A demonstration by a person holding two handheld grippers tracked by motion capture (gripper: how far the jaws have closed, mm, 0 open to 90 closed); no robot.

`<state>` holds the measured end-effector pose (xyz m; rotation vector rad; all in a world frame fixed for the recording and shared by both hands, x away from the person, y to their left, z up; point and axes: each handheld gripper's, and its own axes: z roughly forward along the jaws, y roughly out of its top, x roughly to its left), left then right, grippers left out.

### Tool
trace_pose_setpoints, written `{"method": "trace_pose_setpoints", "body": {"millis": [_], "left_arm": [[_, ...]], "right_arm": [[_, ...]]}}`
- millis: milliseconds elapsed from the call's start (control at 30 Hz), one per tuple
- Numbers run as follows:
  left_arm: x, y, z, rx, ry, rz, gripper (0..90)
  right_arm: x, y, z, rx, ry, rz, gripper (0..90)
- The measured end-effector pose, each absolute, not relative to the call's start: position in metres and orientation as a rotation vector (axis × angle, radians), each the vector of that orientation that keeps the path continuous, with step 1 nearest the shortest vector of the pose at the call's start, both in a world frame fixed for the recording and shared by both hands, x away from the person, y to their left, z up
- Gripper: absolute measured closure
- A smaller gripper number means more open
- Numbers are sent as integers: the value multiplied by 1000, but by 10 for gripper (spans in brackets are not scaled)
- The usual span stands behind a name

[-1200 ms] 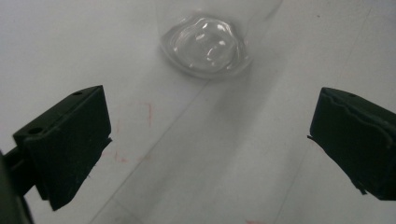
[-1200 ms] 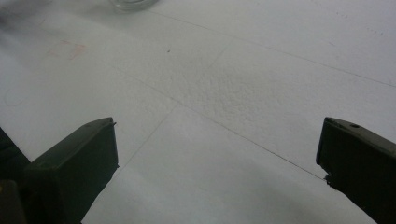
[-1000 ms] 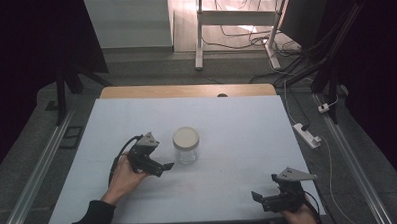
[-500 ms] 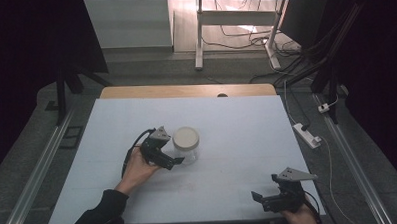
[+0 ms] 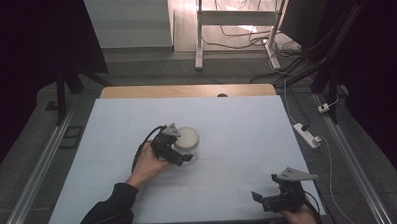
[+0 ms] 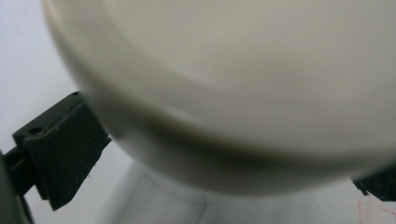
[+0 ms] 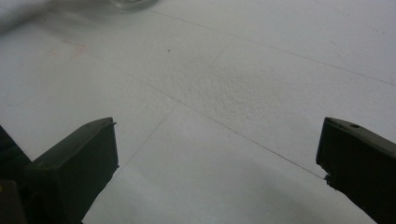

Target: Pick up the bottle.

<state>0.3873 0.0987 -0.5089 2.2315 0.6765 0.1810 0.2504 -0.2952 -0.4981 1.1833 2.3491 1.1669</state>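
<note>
A clear glass jar with a cream lid (image 5: 188, 137) stands upright in the middle of the white table (image 5: 237, 125). My left gripper (image 5: 185, 152) has come in from the jar's left, and its jaws stand wide apart on either side of the jar. In the left gripper view the cream lid (image 6: 243, 79) looms close and blurred between the jaws of the left gripper (image 6: 219, 175). My right gripper (image 5: 260, 200) rests open near the table's front right edge, with nothing in it. In the right gripper view the open right gripper (image 7: 217, 154) looks over bare table, with the jar's base (image 7: 133, 3) far off.
A white power strip (image 5: 307, 134) lies on the floor past the table's right edge. A wooden strip (image 5: 186, 91) runs along the table's far edge. Metal rails flank both sides, and a white frame with cables stands behind.
My left gripper has moved right and forward from beside the jar until its jaws straddle it. The right gripper and the jar have stayed in place.
</note>
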Motion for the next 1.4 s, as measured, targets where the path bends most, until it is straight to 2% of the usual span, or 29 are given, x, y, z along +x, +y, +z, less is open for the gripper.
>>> {"method": "trace_pose_setpoints", "body": {"millis": [167,400,1400], "left_arm": [[389,95,-508,2240,672,189,1],[387,93,-506,2253,651,219,71],[377,100,-495,2231,680,236,81]], "right_arm": [[250,-295,-498,1183,2350,1168,0],[251,-295,-498,1184,2351,1167,0],[250,-295,-498,1181,2352,1170,0]]}}
